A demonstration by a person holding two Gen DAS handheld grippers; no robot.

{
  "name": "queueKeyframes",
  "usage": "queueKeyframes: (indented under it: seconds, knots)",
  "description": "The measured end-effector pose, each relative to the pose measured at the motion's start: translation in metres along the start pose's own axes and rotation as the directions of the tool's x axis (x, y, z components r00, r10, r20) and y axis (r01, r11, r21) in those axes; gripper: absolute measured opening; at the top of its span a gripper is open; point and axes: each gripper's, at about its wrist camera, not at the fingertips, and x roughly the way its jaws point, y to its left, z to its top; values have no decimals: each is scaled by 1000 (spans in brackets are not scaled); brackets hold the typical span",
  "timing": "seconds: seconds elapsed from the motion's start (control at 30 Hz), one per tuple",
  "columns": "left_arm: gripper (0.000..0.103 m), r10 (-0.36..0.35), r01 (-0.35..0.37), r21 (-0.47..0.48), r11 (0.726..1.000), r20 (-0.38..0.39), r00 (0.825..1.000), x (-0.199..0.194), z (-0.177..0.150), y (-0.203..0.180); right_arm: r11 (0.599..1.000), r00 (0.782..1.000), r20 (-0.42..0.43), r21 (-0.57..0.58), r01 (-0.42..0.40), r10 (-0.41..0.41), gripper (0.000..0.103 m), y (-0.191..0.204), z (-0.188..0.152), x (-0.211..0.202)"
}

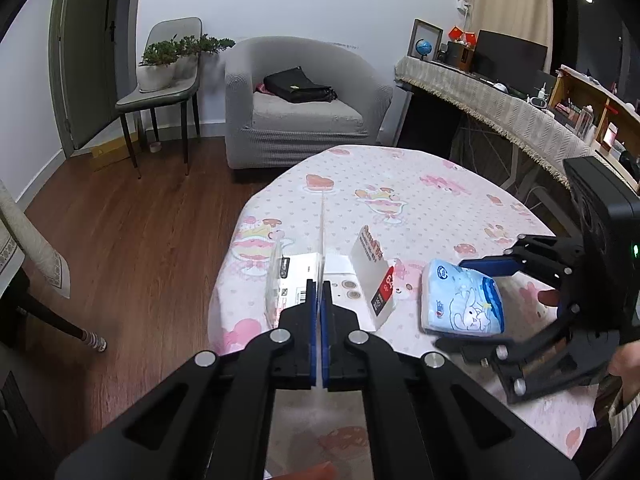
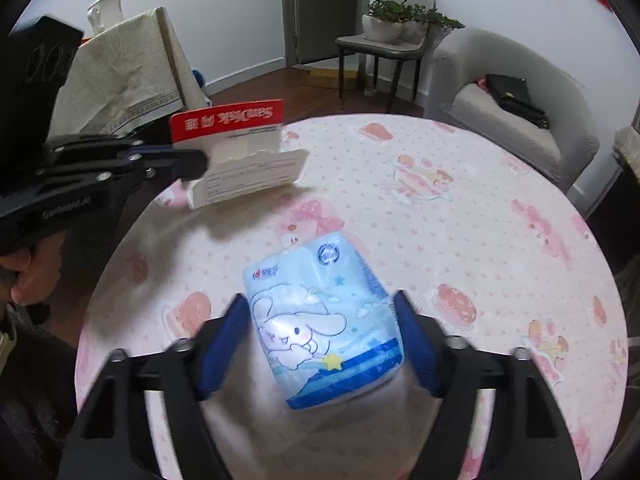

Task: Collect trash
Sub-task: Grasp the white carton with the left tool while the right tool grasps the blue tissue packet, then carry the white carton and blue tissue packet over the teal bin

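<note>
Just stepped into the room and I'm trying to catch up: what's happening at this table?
A person is clearing trash with two handheld grippers. The left gripper has its jaws shut on a torn SanDisk card package, held just above the pink tablecloth. The right gripper has its jaws open on either side of a blue tissue pack lying on the cloth, not yet gripping it.

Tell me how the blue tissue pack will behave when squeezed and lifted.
The tissue pack looks soft and probably light, so it should compress between the right hand-held gripper fingers. Its glossy wrapper may slip. Flat-sided, it is unlikely to roll.
</note>
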Motion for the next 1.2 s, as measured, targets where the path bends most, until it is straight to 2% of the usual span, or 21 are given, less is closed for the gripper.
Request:
queueKeyframes:
  seconds: [0.2,0.57,0.9,1.2]
  knots:
    - [1,17,-17,-14,1000,23,1000,-13,-3,12,999,1000,7,39,11,-11,58,3,7,3]
    - [1,56,-51,-56,997,82,995,-43,-8,33,995,997,75,96,-26,18,55,24,32,5]
    - [1,129,-121,-102,987,72,989,-64,-23,66,992,991,104,87,-88,79,54,58,54,12]
    - [1,204,-196,-183,963,27,979,-82,-49,98,985,981,124,57,-160,152,54,99,70,19]
